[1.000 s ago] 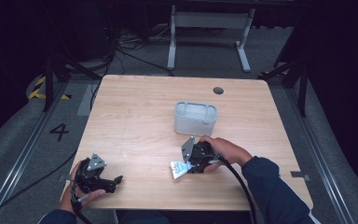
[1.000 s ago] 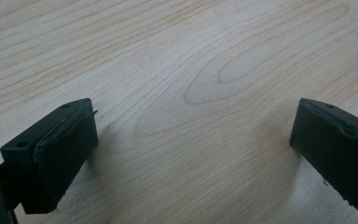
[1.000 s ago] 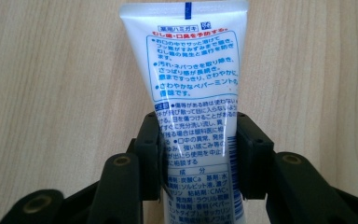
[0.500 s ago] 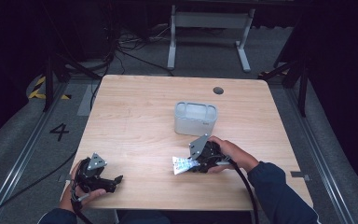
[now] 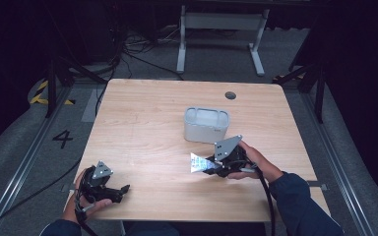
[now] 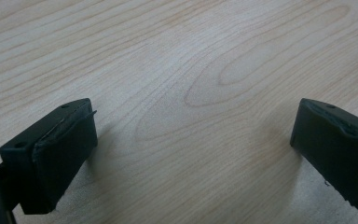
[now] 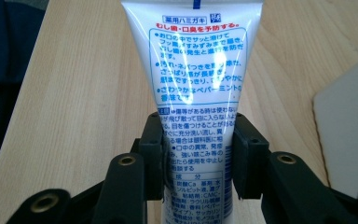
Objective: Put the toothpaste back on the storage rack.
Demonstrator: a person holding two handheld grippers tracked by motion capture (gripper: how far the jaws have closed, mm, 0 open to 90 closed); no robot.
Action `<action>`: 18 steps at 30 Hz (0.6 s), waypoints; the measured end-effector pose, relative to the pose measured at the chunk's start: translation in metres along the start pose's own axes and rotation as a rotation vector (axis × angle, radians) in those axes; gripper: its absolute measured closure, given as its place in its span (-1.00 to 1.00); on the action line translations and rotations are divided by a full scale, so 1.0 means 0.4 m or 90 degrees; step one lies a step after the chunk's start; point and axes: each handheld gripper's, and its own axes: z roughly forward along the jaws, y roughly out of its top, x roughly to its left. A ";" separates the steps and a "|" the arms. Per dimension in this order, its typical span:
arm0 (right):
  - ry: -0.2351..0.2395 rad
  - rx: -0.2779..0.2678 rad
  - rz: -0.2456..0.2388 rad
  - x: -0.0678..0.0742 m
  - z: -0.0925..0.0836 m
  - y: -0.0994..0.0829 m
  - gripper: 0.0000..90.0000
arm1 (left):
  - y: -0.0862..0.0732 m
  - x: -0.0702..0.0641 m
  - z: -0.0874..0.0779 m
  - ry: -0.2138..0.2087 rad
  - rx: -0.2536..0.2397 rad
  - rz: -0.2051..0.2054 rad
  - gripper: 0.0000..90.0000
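Two grippers over wooden table [image 5: 142, 123]: right gripper [image 5: 207, 166] clamped on white toothpaste tube [image 7: 193, 65] w/ blue print, just in front of grey bin [image 5: 206, 125], left gripper [image 5: 119, 190] spread wide nr front-left edge, holding nothing.

The high view is looking forward and down over the whole worktop [image 5: 142, 128]. The left gripper view is hovering close above bare wood. The right gripper view is looking along a tube [image 7: 198, 84], sharing that worktop.

The left gripper [image 5: 112, 189] rests low, jaws spread; the right gripper [image 5: 207, 167], apparently lifted, is clamped.
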 end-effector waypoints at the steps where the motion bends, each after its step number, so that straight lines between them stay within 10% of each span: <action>1: -0.004 -0.004 0.003 0.000 -0.005 -0.002 0.40 | 0.000 0.000 0.000 0.000 0.001 0.000 -0.98; 18: -0.075 -0.087 0.031 0.006 -0.055 0.000 0.41 | 0.000 0.000 0.000 0.000 0.001 0.000 -0.98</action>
